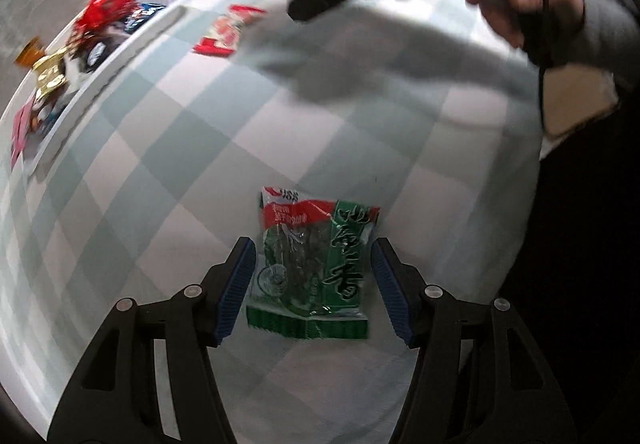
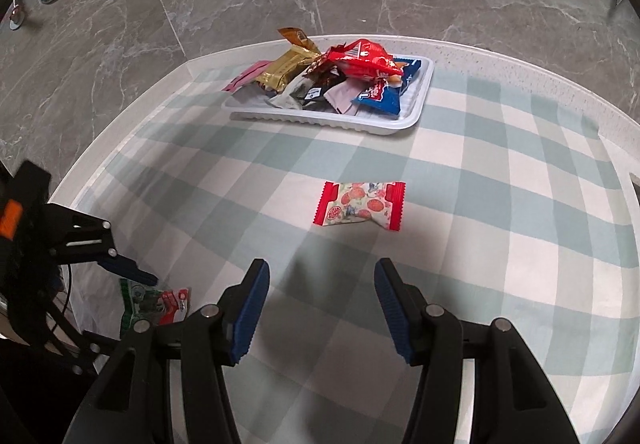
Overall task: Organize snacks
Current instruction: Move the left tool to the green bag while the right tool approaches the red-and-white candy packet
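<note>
Most snacks already fill your white tray (image 2: 404, 124); two remain on the checked surface (image 2: 500, 244): a green packet (image 1: 312, 264) between your left gripper (image 1: 314, 284)'s open fingers, and a red-ended candy (image 2: 360, 206) ahead of your right gripper (image 2: 322, 308)'s open, empty fingers.

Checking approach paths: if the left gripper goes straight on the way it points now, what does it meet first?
Most likely the green snack packet, which lies flat on the checked cloth between the open fingers of the left gripper. Nothing shows in between, though the remaining depth is unclear.
</note>
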Demonstrator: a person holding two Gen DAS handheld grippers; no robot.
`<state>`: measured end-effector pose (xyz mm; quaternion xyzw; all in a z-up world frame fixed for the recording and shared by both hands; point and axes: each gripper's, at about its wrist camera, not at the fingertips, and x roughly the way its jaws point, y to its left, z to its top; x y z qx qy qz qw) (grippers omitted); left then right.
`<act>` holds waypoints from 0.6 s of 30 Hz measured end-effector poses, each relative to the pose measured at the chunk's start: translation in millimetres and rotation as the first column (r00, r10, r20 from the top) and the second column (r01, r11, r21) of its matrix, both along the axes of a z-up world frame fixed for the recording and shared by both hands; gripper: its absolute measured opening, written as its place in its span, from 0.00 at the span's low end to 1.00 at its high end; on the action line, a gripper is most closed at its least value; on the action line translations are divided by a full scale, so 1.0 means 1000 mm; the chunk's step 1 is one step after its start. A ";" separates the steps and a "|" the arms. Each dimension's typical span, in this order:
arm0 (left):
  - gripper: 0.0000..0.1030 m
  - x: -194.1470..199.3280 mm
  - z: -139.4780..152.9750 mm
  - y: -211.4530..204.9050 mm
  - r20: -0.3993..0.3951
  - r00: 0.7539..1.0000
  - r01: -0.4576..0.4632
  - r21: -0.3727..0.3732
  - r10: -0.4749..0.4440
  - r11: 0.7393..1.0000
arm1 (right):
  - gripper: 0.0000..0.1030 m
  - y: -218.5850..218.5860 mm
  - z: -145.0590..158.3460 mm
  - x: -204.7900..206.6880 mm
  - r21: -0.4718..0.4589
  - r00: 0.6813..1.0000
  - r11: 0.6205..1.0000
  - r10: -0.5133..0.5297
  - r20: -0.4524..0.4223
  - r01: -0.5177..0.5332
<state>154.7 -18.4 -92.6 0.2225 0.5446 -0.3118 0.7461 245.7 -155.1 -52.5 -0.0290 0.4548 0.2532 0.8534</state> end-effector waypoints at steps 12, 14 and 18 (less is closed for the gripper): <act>0.58 0.043 -0.005 0.040 0.005 0.984 -0.178 -0.048 0.179 0.983 | 0.60 0.002 -0.002 0.016 -0.036 1.000 0.999 0.025 0.002 -0.025; 0.58 0.053 -0.004 0.054 0.008 0.969 -0.246 -0.054 0.247 0.968 | 0.60 0.005 -0.003 0.024 -0.061 0.999 0.997 0.047 0.010 -0.047; 0.58 0.071 -0.003 0.083 0.007 0.932 -0.360 -0.075 0.362 0.930 | 0.60 0.017 -0.004 0.041 -0.140 0.990 0.981 0.140 0.033 -0.134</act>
